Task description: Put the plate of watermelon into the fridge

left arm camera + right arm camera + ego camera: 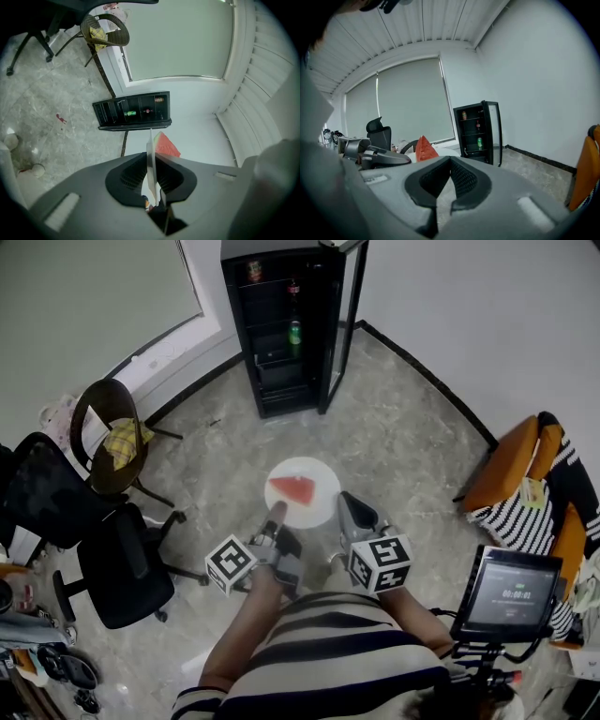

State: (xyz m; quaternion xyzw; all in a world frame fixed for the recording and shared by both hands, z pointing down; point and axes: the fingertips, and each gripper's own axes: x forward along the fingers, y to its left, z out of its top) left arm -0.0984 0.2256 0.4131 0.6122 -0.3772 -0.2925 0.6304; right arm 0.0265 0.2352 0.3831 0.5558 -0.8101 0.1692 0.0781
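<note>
While the plate of watermelon was held out over the marble floor, the fridge was noted straight ahead of it and well apart. Its glass door was swung open to the right, and the shelves faced the person. A green can stood on a middle shelf. Which shelf had room for the plate could not be settled from these views.

The white plate was recorded between the person and the fridge, carried roughly level. The watermelon wedge lay on it with its long axis crosswise to the line toward the fridge.

The left gripper was found clamped on the plate's near rim. In the left gripper view the rim was seen edge-on, pinched between the two pads, with the red wedge beyond it and the fridge farther on. The whole plate was thus borne from one edge by the left arm, extended forward and low.

The right gripper was set just beside the plate's near right rim. Contact with the rim could not be judged. In its own view the jaws were drawn together with nothing between them.

Judgement: a straight forward carry is called for, with tilt of the one-sided hold as the risk.
</note>
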